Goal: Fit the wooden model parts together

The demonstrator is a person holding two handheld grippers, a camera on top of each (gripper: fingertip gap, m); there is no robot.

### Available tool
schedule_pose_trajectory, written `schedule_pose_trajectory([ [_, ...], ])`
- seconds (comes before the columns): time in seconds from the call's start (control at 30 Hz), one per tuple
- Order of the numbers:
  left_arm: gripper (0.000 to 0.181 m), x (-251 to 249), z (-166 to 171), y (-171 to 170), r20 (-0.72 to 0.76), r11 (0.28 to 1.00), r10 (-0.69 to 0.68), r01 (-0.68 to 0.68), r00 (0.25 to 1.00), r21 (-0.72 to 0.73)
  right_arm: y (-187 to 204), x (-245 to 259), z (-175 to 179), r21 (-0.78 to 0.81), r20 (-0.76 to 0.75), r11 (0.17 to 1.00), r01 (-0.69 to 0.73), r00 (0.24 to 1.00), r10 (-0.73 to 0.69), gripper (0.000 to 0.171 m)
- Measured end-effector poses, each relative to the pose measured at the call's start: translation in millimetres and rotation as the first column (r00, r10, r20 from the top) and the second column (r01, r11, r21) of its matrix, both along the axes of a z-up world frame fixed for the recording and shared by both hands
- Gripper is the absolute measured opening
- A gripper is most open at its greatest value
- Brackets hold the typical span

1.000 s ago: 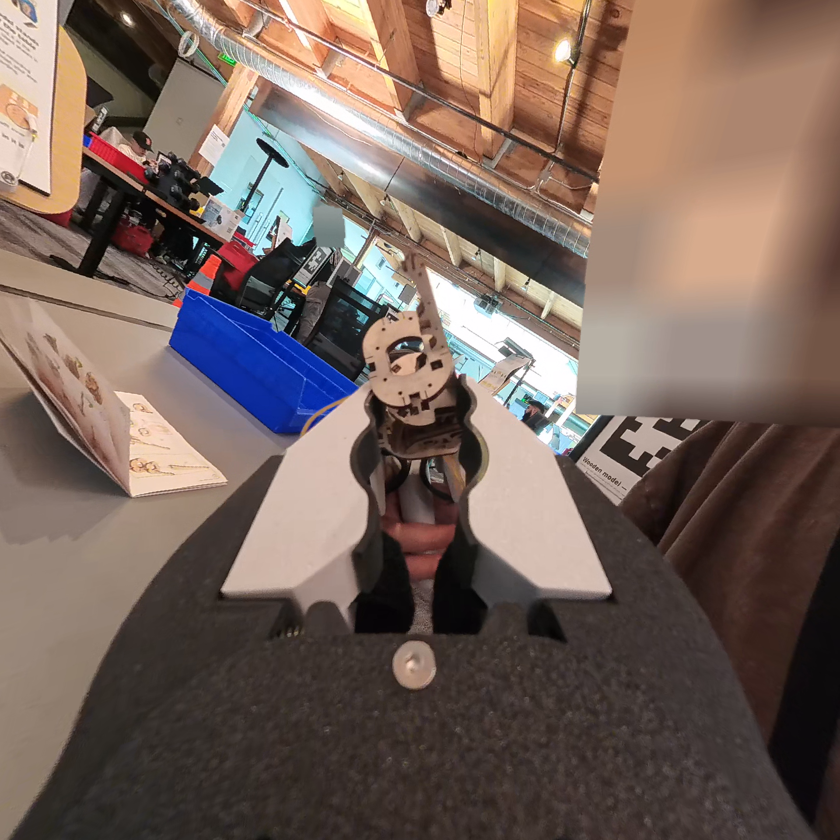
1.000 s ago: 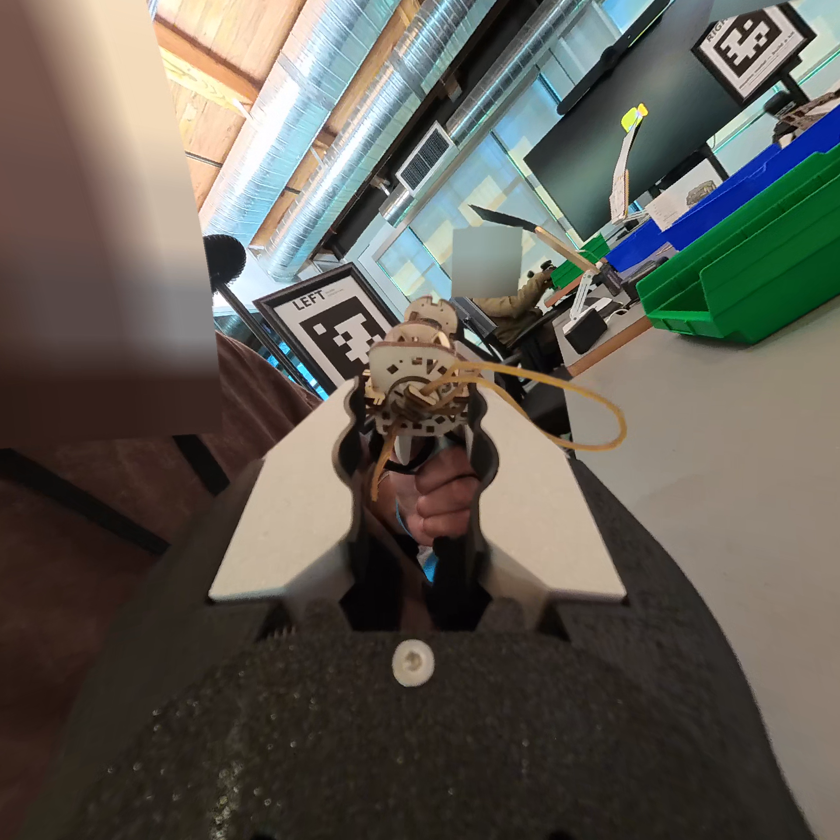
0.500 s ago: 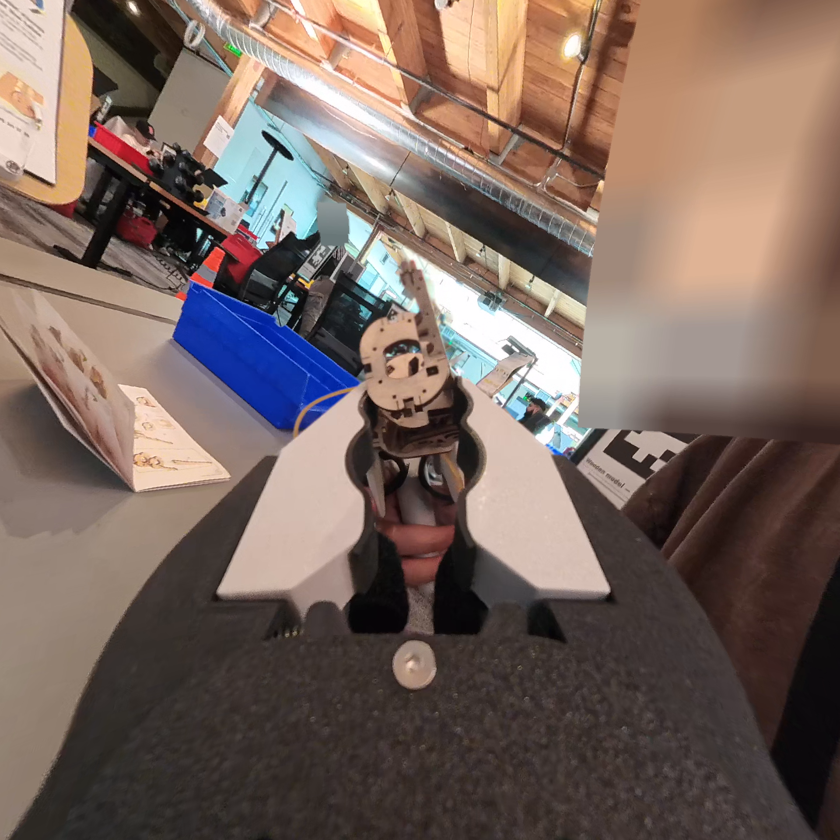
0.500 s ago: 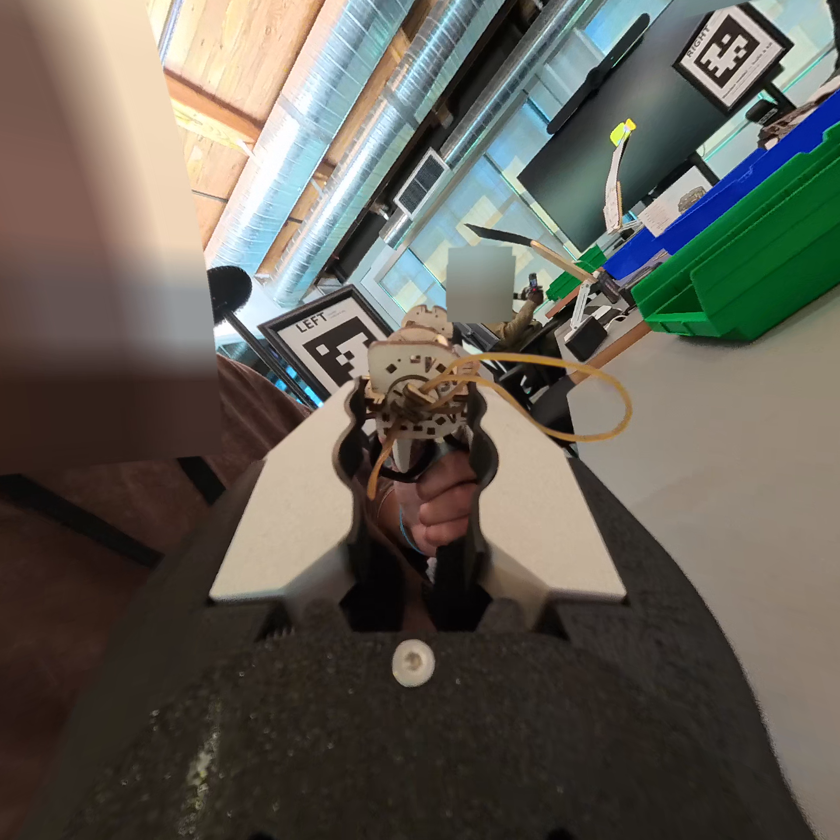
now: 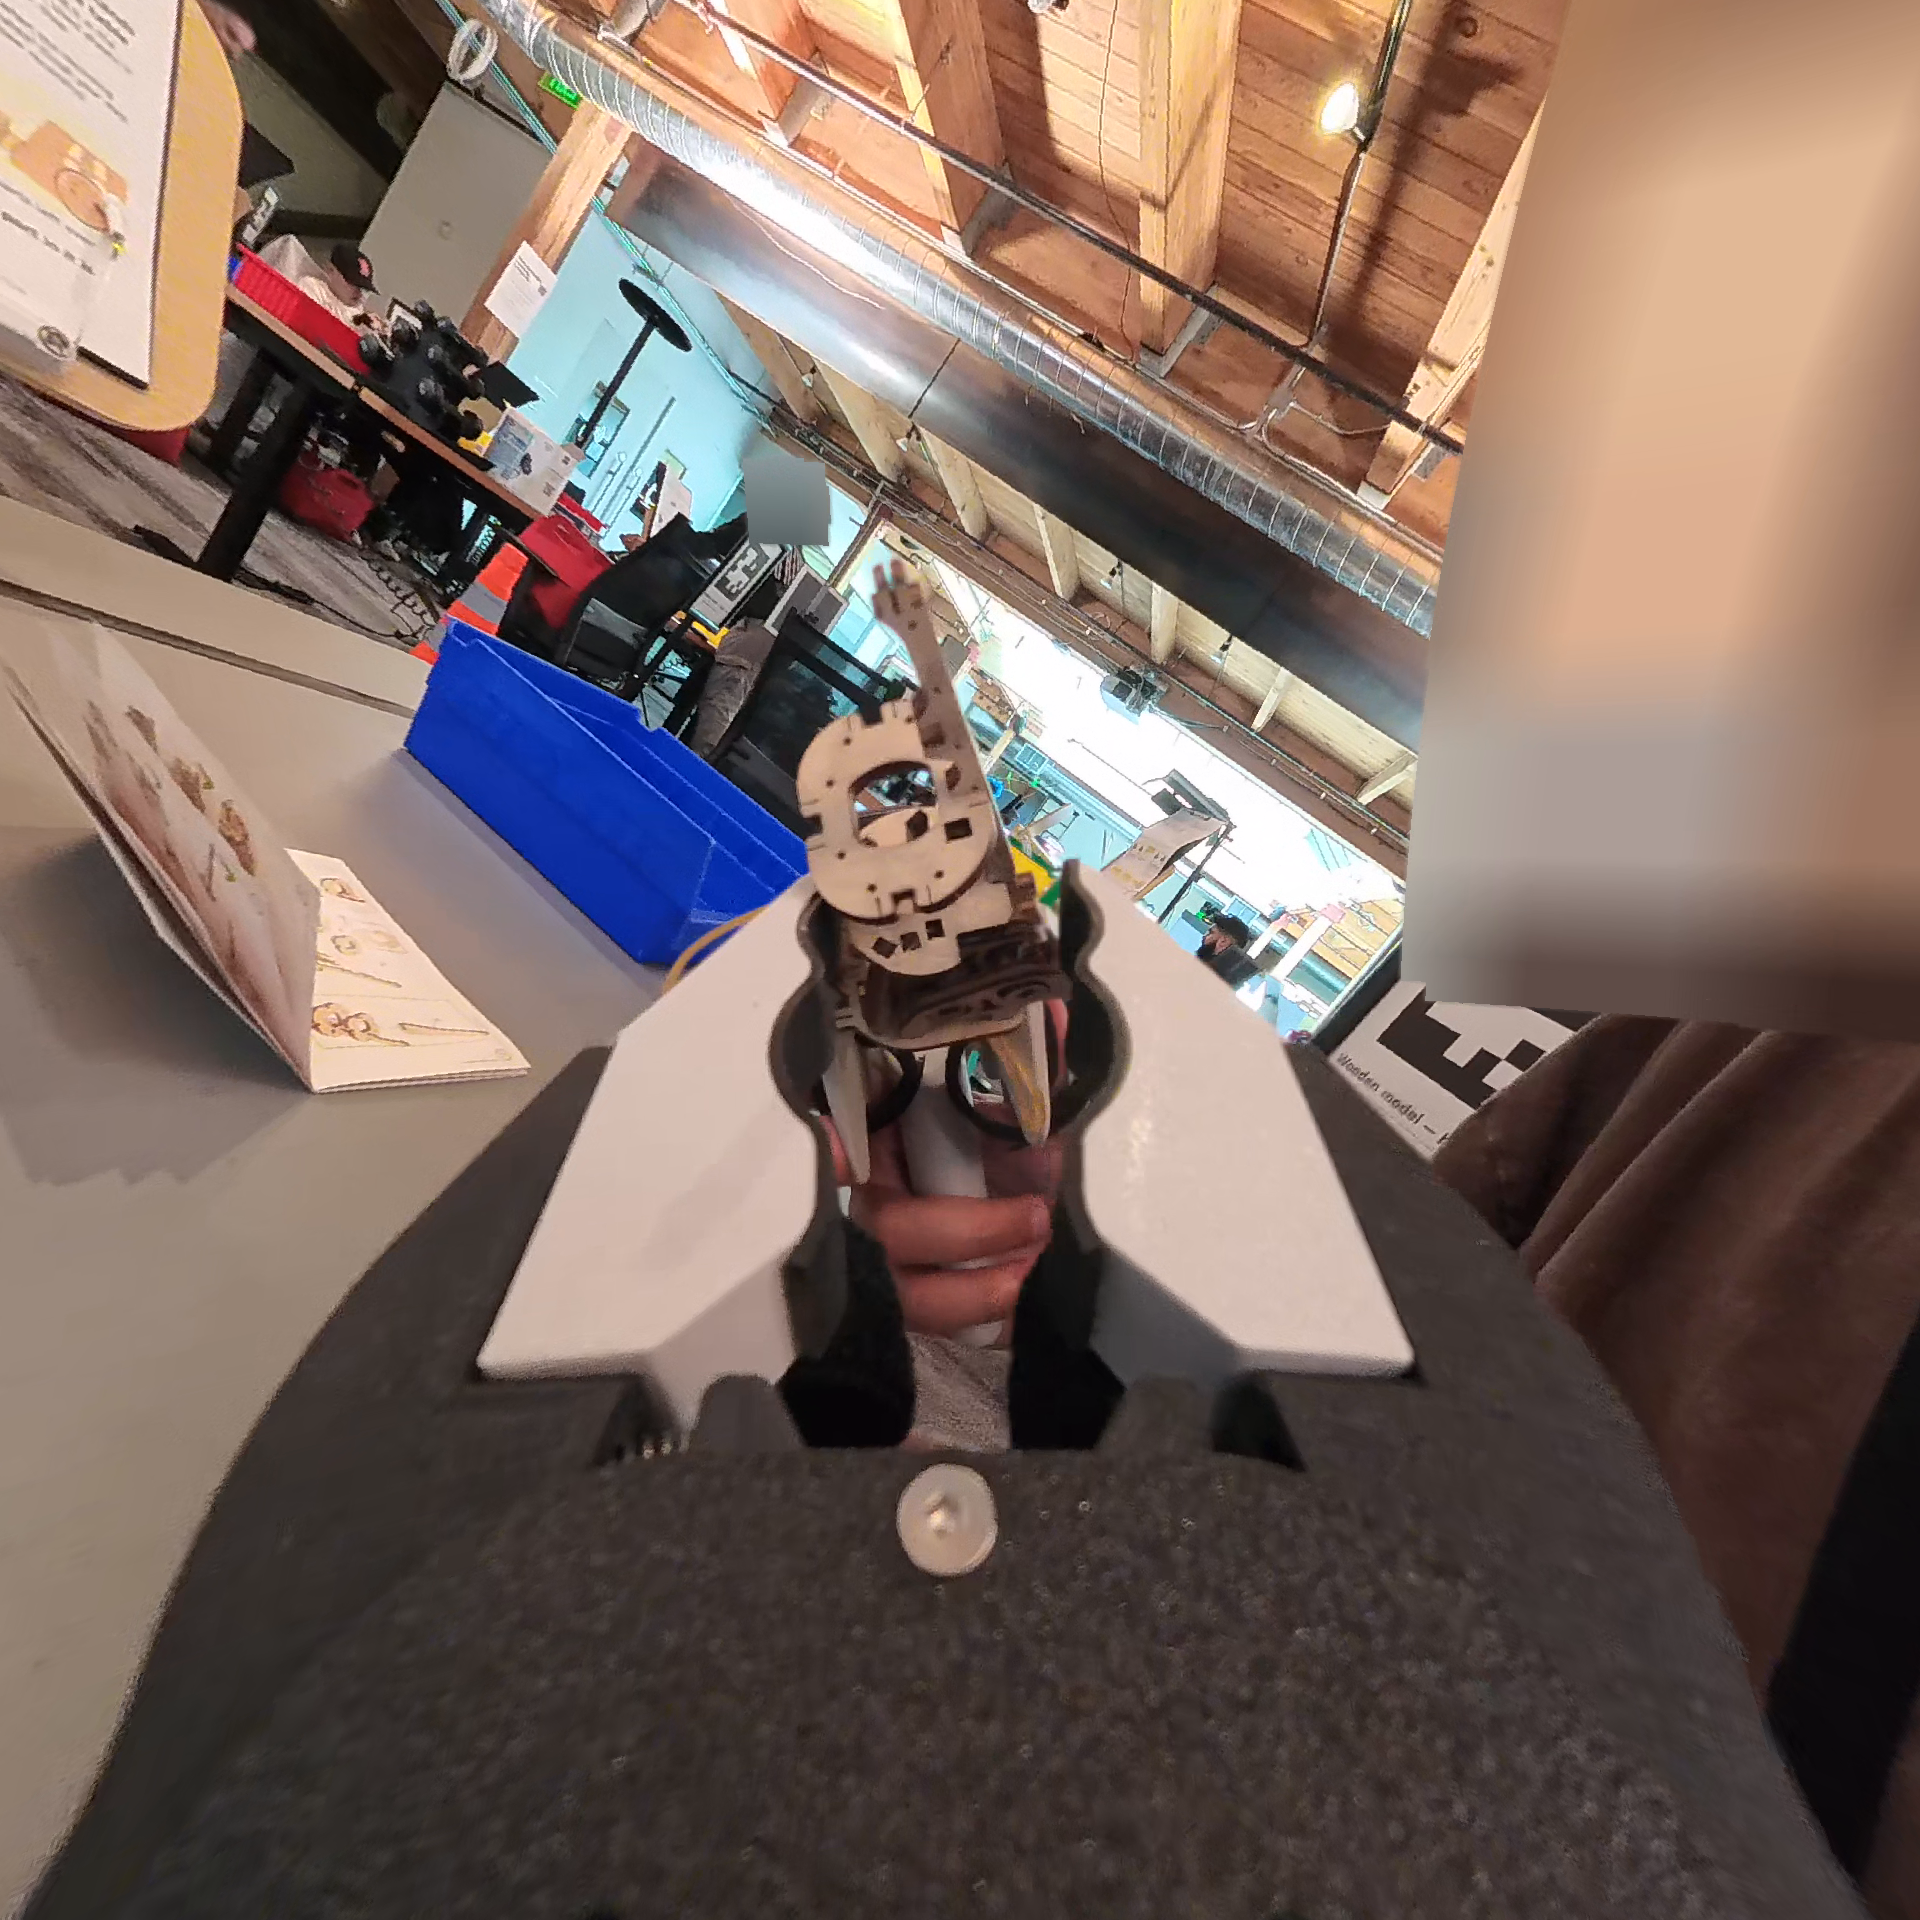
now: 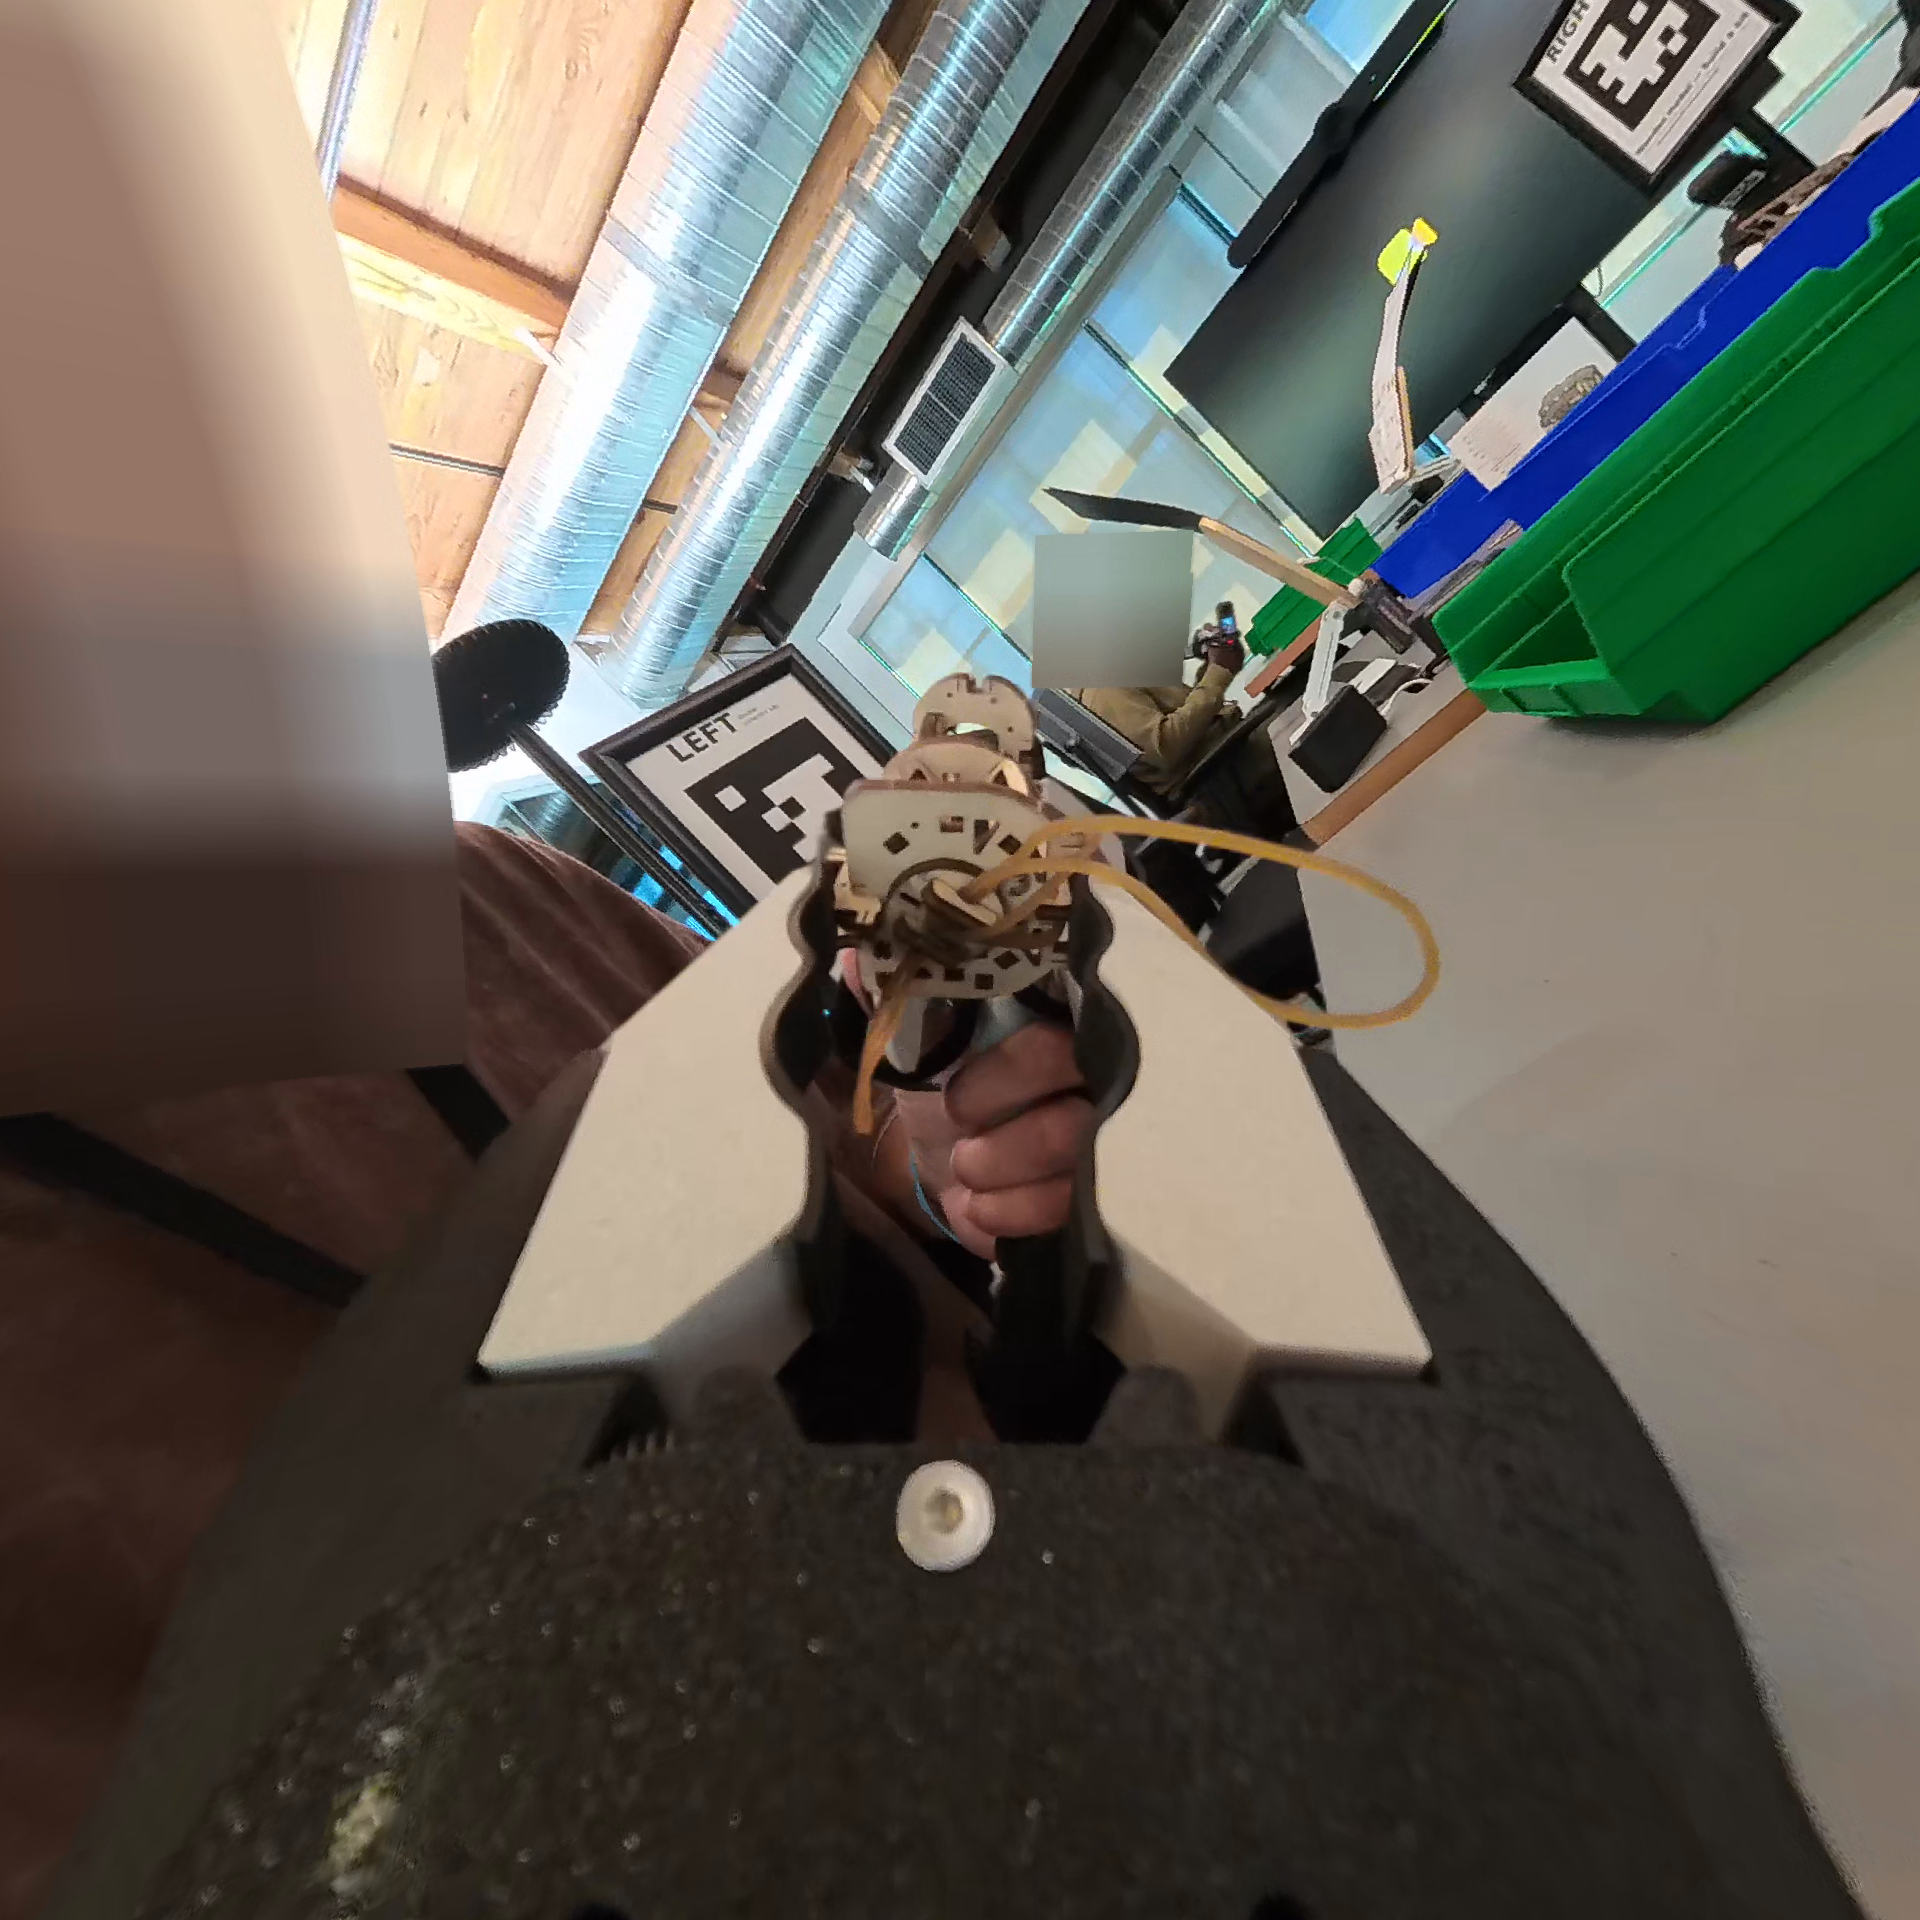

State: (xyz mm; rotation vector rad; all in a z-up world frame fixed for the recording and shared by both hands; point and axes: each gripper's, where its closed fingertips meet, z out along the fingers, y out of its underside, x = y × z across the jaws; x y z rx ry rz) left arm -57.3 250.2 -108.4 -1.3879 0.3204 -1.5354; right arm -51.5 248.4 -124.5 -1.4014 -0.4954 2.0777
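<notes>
Both grippers are raised off the table, face each other and grip one wooden model from opposite sides. In the left wrist view, my left gripper (image 5: 940, 920) is shut on the wooden model (image 5: 894, 852), a stack of round laser-cut discs with a thin slotted strip (image 5: 923, 665) sticking up. In the right wrist view, my right gripper (image 6: 951, 920) is shut on the wooden model (image 6: 940, 847), seen at its other end. A yellow rubber band (image 6: 1361, 935) loops out of its centre to the right. A hand shows behind each pair of fingers.
A grey table (image 5: 156, 1247) holds an open instruction booklet (image 5: 260, 914) and a blue bin (image 5: 582, 779) on the left. Green bins (image 6: 1714, 499) and a blue bin (image 6: 1662, 343) stand at the far right. A person's brown sleeve (image 5: 1714, 1299) is close by. Less than 4 cm separates the two grippers' tips.
Both grippers keep their hold on the model. The views have shifted only slightly and the rubber band loop has swung a little.
</notes>
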Motion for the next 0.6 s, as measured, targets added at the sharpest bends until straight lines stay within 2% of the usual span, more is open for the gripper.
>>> schedule_pose_trajectory([
  [0.17, 0.035, -11, -1, 12, 0.072, 0.997, 0.028, -0.023, 0.997, -0.074, 1, -3, -8, -0.062, 0.032, 0.998, -0.021, 0.999, 0.023, 0.044],
  [0.37, 0.034, -12, -7, 16, 0.019, 0.997, 0.043, -0.042, 0.999, -0.063, 6, -3, -10, -0.095, 0.03, 0.995, -0.009, 0.999, 0.011, 0.044],
  [0.6, 0.033, -10, -3, 9, 0.012, 1.0, 0.001, -0.001, 1.0, -0.03, 3, 1, -4, 0.075, 0.116, 0.996, 0.05, 0.992, -0.059, 0.044],
])
